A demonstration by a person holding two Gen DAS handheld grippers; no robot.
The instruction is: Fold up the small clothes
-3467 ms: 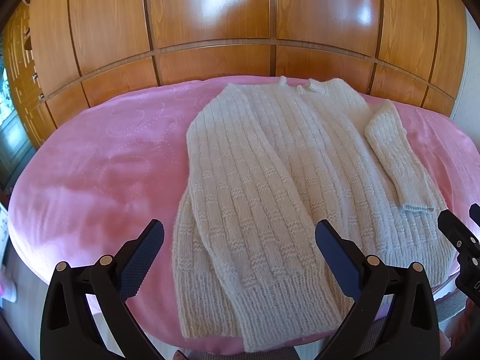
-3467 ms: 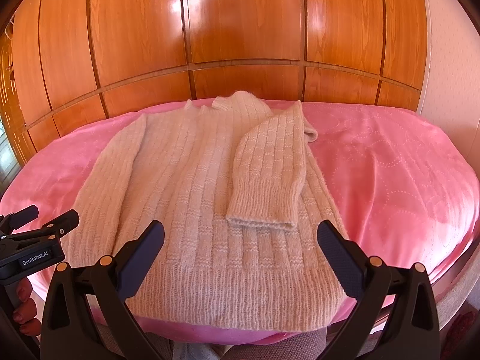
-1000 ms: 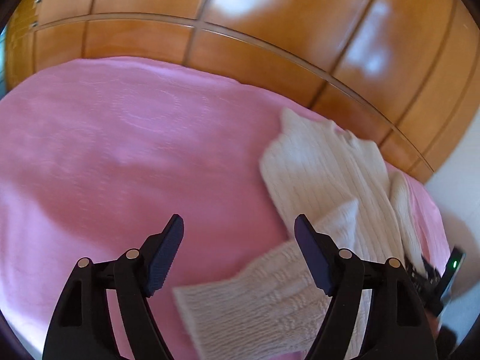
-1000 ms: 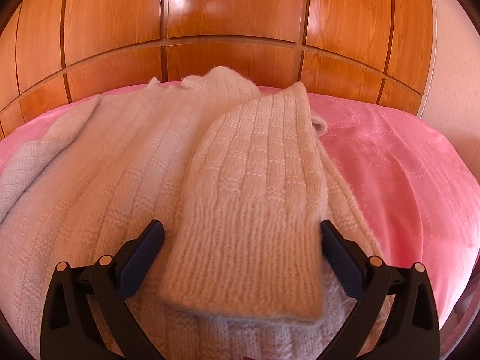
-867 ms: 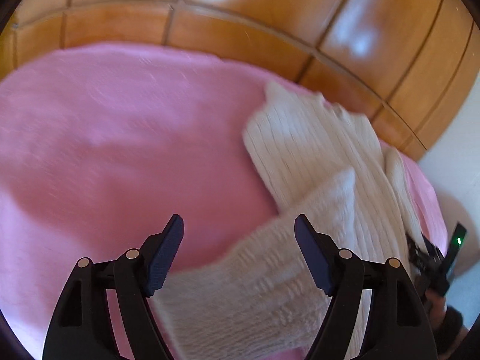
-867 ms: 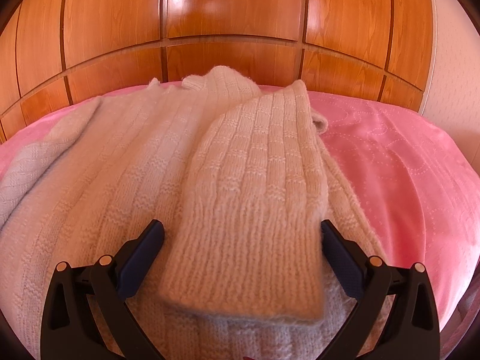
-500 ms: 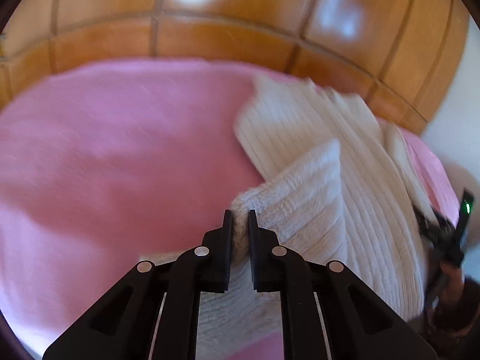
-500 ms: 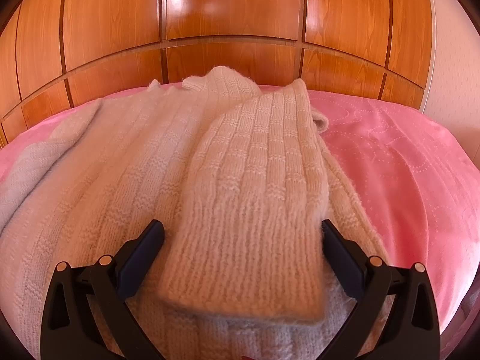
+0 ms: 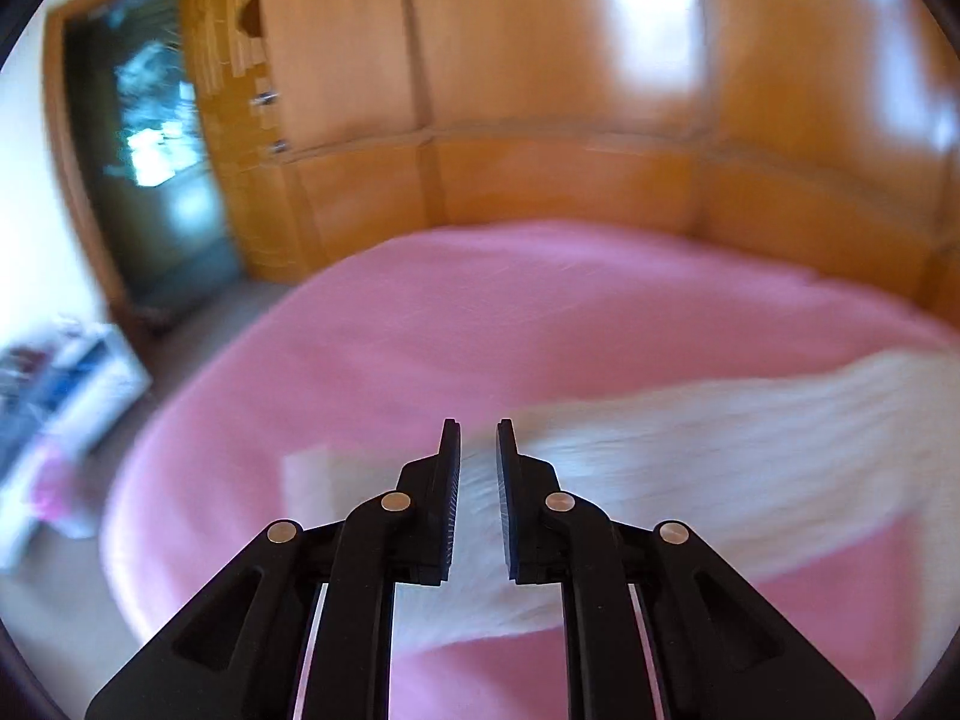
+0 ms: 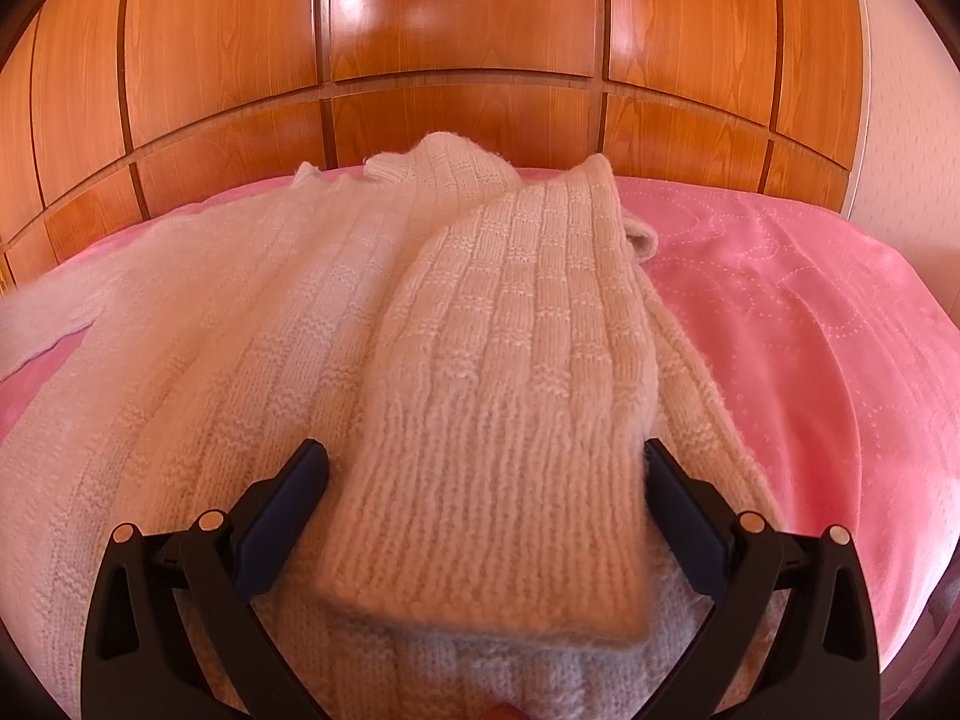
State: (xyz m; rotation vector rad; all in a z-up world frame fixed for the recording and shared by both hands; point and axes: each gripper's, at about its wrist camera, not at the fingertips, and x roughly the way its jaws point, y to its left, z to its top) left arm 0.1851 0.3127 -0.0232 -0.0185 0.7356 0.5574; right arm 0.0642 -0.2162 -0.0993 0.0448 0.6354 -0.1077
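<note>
A cream knitted sweater (image 10: 240, 360) lies flat on the pink bedcover (image 10: 810, 312). Its right sleeve (image 10: 510, 360) is folded down over the body. My right gripper (image 10: 483, 450) stands open low over that sleeve's cuff, one finger on each side of it. In the blurred left wrist view, my left gripper (image 9: 478, 426) is shut on the sweater's left sleeve (image 9: 690, 450). White knit fills the narrow gap between the pads. The sleeve stretches away to the right across the bedcover (image 9: 480, 312).
Glossy wooden wardrobe panels (image 10: 468, 30) rise right behind the bed. The left wrist view shows the bed's rounded left edge, with bare floor (image 9: 54, 630), a dark doorway (image 9: 156, 138) and a white box with clutter (image 9: 66, 384) beyond it.
The left gripper shut on the left sleeve, then swung left and pulled the sleeve out straight. The right gripper stayed still over the folded sleeve.
</note>
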